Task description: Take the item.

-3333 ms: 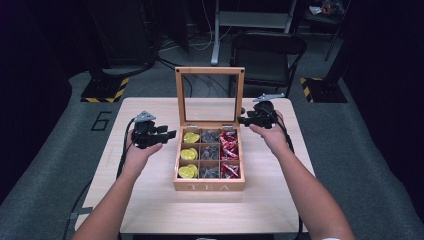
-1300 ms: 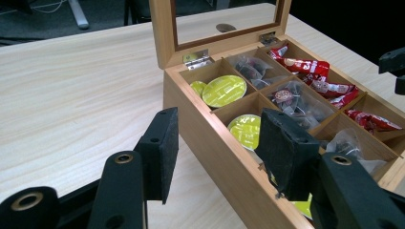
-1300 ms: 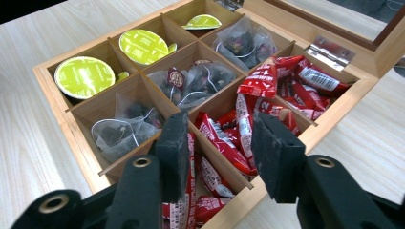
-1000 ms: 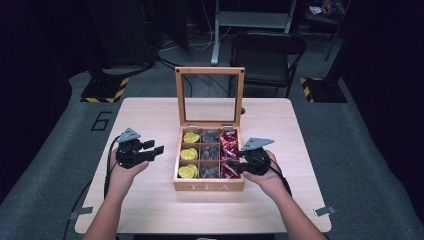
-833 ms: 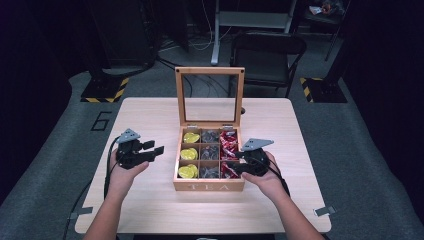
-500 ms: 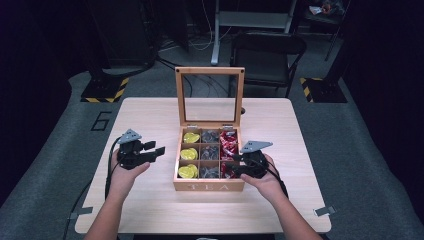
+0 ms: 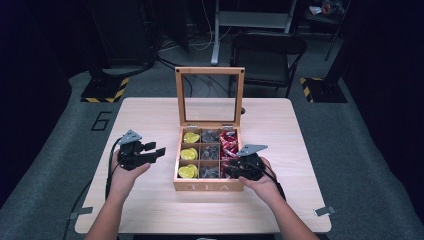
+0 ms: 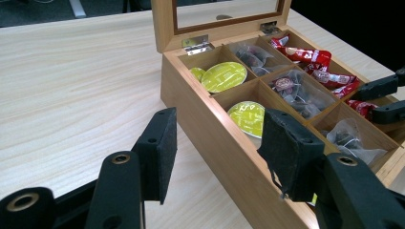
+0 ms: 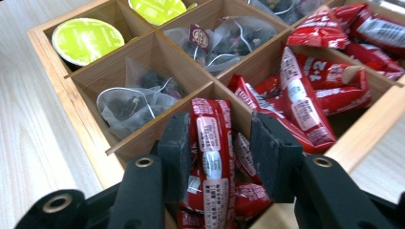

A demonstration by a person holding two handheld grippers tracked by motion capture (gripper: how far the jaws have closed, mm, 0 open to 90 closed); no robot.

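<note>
A wooden tea box (image 7: 207, 187) stands mid-table with its glass lid (image 7: 179, 95) upright. Its left column holds green capsules (image 7: 189, 154), the middle clear tea bags (image 7: 210, 152), the right red sachets (image 7: 229, 145). My right gripper (image 7: 227, 170) dips into the near right compartment. In the right gripper view its jaws (image 9: 217, 143) have just been closing around an upright red sachet (image 9: 210, 157), and the pads do not clearly press on it. My left gripper (image 7: 152, 152) hovers left of the box, open and empty; the left gripper view has its jaws (image 8: 215, 143) framing the box's side wall (image 8: 191, 105).
The light wooden table (image 7: 150, 115) has bare room left, right and in front of the box. A black chair (image 7: 265, 55) stands behind the far edge. Cables trail from both grippers toward the near edge.
Since the oldest frame both hands have come from beside the lid toward the near half of the box. Within the last second the right gripper edged left into the near right compartment; the left stayed put.
</note>
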